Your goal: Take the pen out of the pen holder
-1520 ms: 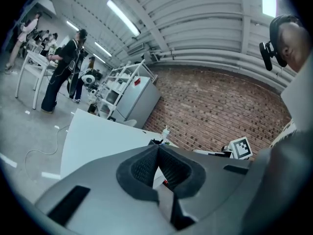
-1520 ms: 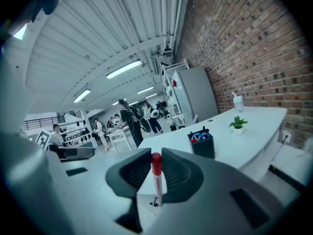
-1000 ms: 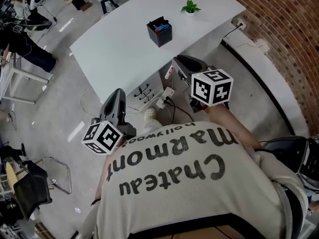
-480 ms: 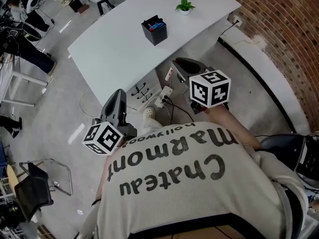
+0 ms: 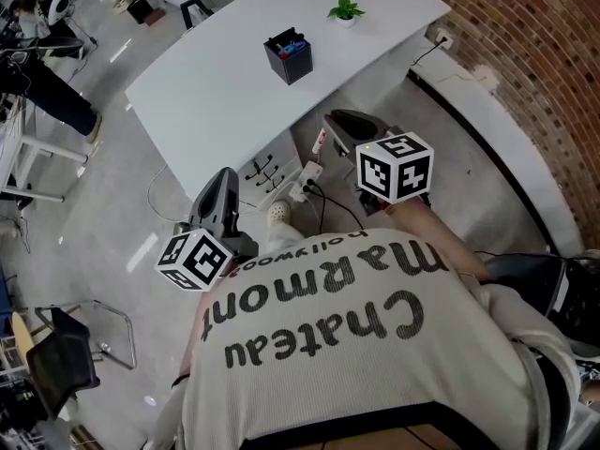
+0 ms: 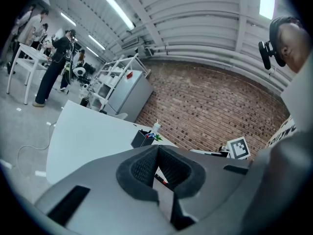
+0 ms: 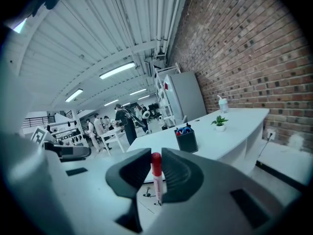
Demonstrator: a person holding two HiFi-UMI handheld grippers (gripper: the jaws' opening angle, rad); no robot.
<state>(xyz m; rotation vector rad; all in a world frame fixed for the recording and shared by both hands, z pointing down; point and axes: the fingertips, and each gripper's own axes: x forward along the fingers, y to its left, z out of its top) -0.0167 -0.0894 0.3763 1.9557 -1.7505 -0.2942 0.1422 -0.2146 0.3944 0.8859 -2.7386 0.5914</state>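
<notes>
Red-capped pen (image 7: 156, 180) staying clamped in right gripper (image 7: 156, 155) — left gripper (image 6: 157, 150) closed, empty | pen holder (image 5: 288, 59) well apart — removal seemingly done.

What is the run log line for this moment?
right gripper: shut on pen | left gripper: shut, empty | pen holder: on table, pens inside

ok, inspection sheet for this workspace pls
Surface: white desk, mostly bare.
Job's things: pen holder on desk, pens inside; red-capped pen in right gripper.
Clutter: plant and cup at the desk's far end.
Grippers: right shut on pen, short of the desk; left gripper shut, empty.
Cables: run from a power strip below the desk edge.
Surroundings: brick wall; people beyond the desk.
</notes>
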